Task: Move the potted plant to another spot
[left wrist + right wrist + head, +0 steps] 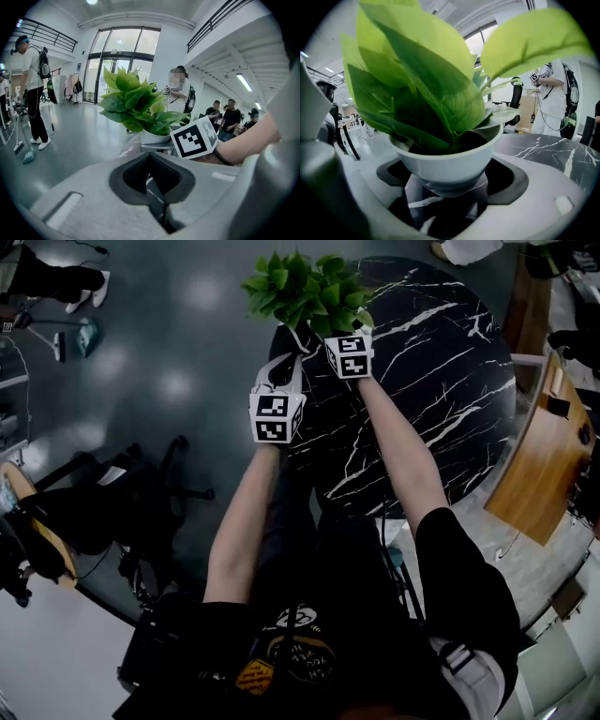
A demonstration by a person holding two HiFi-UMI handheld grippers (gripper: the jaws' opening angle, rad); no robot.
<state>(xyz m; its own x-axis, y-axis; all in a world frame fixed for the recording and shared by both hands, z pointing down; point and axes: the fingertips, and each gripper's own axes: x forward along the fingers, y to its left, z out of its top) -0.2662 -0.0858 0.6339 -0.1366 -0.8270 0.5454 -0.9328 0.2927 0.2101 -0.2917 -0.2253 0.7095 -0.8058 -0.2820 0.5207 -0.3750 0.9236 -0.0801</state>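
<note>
One potted plant (440, 159): on marble table (548, 150), not yet lifted.
right gripper (450, 174): jaws apart, plant between them; we judge no clamp yet.
left gripper (152, 176): closed, empty, plant ahead.
remaining: clamp, lift, relocate.

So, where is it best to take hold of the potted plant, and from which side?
Probably low on the white pot, under its flared rim, coming level from the side, as the right claw faces it; the leaves cover its top.
</note>
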